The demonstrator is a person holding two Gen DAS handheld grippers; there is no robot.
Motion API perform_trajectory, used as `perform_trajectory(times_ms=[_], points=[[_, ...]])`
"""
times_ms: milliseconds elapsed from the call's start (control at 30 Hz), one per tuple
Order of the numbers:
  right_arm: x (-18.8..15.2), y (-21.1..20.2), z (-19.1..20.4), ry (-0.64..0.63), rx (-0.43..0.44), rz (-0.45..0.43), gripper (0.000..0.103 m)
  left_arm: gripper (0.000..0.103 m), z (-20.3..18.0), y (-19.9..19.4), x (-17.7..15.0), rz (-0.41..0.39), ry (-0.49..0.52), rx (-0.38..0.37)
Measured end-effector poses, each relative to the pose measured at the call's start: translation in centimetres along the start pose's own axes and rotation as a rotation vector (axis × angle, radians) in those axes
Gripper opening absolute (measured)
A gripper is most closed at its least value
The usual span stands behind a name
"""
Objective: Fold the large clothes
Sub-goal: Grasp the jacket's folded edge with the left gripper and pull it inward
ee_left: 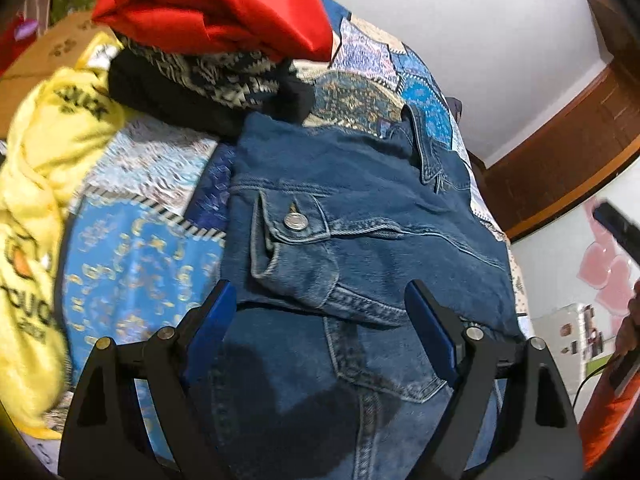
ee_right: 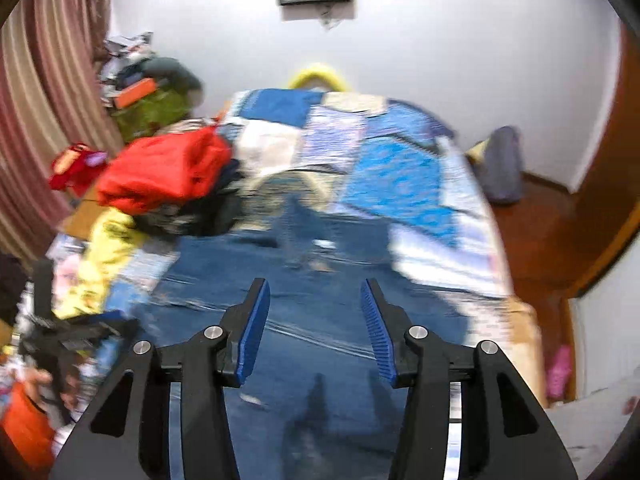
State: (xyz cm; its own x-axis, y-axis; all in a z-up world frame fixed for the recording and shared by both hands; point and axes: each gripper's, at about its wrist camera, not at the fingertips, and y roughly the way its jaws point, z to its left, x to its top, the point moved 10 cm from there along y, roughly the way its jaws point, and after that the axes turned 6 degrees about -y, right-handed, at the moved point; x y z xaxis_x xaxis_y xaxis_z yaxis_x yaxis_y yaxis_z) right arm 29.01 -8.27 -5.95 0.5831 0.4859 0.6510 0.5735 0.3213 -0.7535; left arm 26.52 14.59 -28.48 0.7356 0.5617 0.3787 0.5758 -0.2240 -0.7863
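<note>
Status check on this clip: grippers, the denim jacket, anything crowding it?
Left gripper open over denim jacket, right gripper open, both empty. Jacket flat on quilt. Clothes pile touches its far corner.

A heap of red, black and yellow clothes (ee_left: 208,52) crowds the bed's (ee_right: 408,184) left side beside the denim jacket (ee_left: 360,216); the quilt at right lies open.

Left wrist view: tilted steeply down, close over the denim jacket (ee_left: 340,208) ahead of the left hand-held gripper (ee_left: 320,320). Right wrist view: higher and farther back, blurred, angled down along the bed (ee_right: 400,168) toward the far wall (ee_right: 440,48). Shared by both: jacket, quilt, red garment (ee_left: 216,8).
</note>
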Motion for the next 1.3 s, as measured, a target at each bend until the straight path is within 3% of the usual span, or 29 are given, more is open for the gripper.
perform_trajectory(times_ms=[100,167,233,300,400,500,567,667,800,900,1033,1133,1200,1300], points=[[-2.0,-0.5,-2.8,-0.002,-0.067,0.024,0.045,0.081,-0.1,1.3,-0.1,0.039,-0.025,-0.021],[-3.6,-0.2,-4.5,0.017,-0.093,0.054,0.045,0.074,-0.2,2.4,-0.2,0.073,-0.051,-0.038],[-5.5,0.3,-5.9,0.053,-0.097,0.093,0.045,0.063,-0.1,3.2,-0.2,0.094,-0.081,-0.05],[-7.6,1.2,-6.8,0.103,-0.086,0.129,0.045,0.037,0.1,4.0,0.0,0.1,-0.104,-0.039],[-10.2,2.5,-7.8,0.175,-0.066,0.177,0.045,0.025,-0.3,4.3,0.7,0.064,-0.066,0.011],[-12.2,3.5,-8.4,0.226,-0.047,0.216,0.045,0.021,-1.7,3.2,1.9,-0.017,0.032,0.071],[-13.0,3.8,-8.7,0.249,-0.039,0.232,0.045,0.02,-3.4,1.5,3.2,-0.095,0.103,0.09],[-13.2,4.1,-8.8,0.276,-0.025,0.238,0.045,0.02,-5.5,-1.4,4.9,-0.185,0.149,0.051],[-13.2,4.6,-8.4,0.281,-0.009,0.236,0.045,0.02,-6.0,-3.1,6.3,-0.247,0.177,0.06],[-13.8,5.7,-7.7,0.271,-0.002,0.262,0.045,0.02,-4.1,-1.3,5.9,-0.203,0.18,0.12],[-15.7,7.7,-6.5,0.242,0.004,0.332,0.045,0.022,0.0,2.8,3.3,-0.072,0.166,0.208],[-17.0,9.0,-6.0,0.231,0.013,0.381,0.045,0.034,2.0,4.8,1.4,0.01,0.139,0.213],[-17.2,9.0,-6.0,0.228,0.008,0.381,0.045,0.046,2.8,4.9,1.1,0.009,0.125,0.224],[-16.9,8.6,-6.2,0.215,0.006,0.381,0.046,0.051,3.1,4.0,1.4,0.003,0.116,0.228]])
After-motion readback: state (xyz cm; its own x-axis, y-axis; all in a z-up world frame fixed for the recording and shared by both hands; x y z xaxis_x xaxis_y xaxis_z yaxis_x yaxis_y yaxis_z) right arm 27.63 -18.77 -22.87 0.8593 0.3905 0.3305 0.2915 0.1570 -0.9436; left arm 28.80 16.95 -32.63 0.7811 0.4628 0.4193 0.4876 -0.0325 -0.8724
